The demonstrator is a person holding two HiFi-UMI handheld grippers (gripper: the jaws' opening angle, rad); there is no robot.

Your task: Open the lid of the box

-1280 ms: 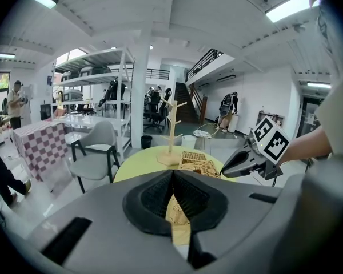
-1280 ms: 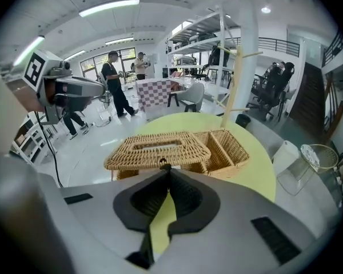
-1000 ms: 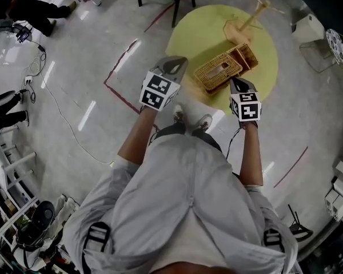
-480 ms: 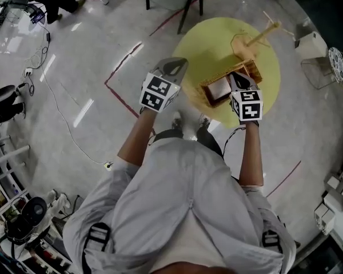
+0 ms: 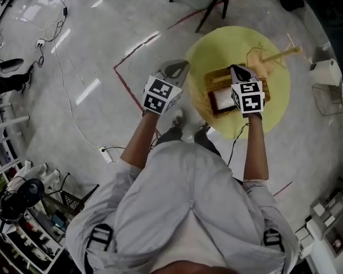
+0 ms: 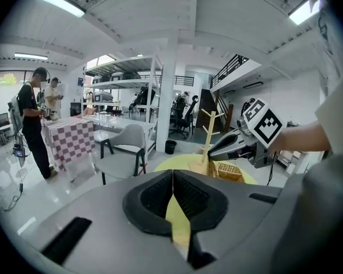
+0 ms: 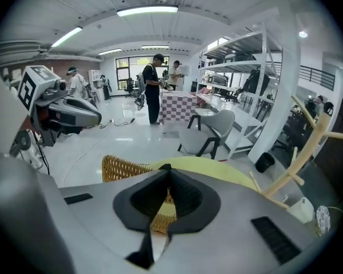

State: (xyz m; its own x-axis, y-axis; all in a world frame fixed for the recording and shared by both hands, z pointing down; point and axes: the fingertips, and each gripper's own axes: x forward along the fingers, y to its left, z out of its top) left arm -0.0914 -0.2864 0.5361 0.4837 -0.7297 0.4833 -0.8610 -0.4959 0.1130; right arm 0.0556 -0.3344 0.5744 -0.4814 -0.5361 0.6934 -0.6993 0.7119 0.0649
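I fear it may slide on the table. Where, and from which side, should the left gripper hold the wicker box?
Probably the thin woven wall of the wicker box on its left side, approached from the left: the left gripper hangs beside that side, and the right gripper covers the other. The left jaws, now shut, must open first.

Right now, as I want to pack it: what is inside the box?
A pale flat surface, lining or sheet, fills the open box. The right gripper covers its right side, so anything there is hidden.

The right gripper (image 5: 238, 72) hides part of the wicker box (image 5: 215, 79); lid position unclear
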